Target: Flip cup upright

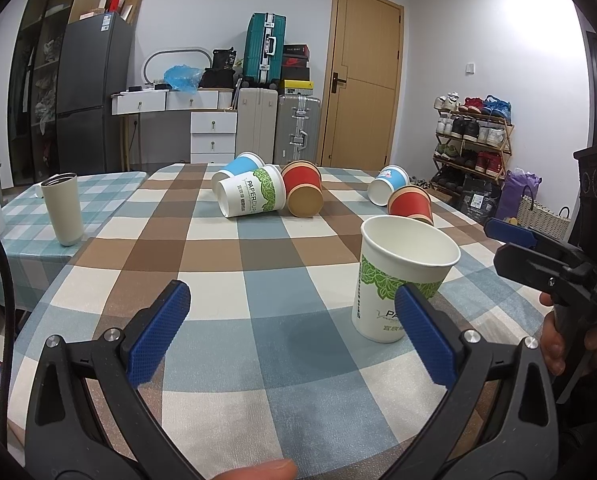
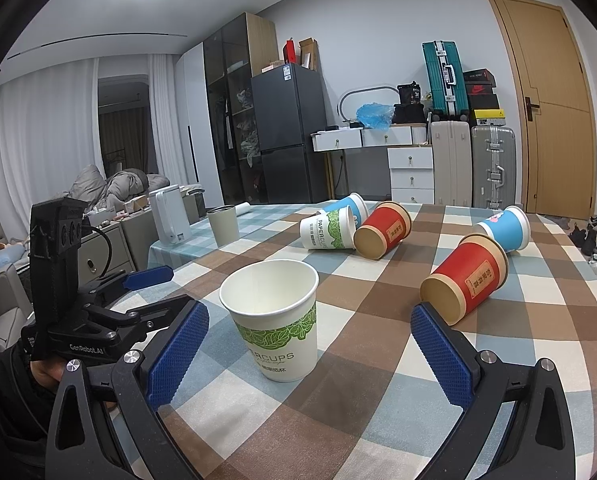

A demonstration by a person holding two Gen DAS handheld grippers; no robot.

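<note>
My left tongs (image 1: 292,328) and my right tongs (image 2: 310,354) both gape wide with nothing between their blue pads. The white cup with green leaves (image 2: 276,320) stands upright, mouth up, on the checked tablecloth (image 2: 378,380) near the table's front edge, just ahead of my right tongs and touching neither pad. Toward the far edge five more cups lie on their sides, the nearest a red cup (image 2: 464,278).

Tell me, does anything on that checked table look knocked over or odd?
Yes. Five paper cups lie on their sides: two red, two blue, one white. Only the near white cup stands upright. Nothing looks spilled.
</note>
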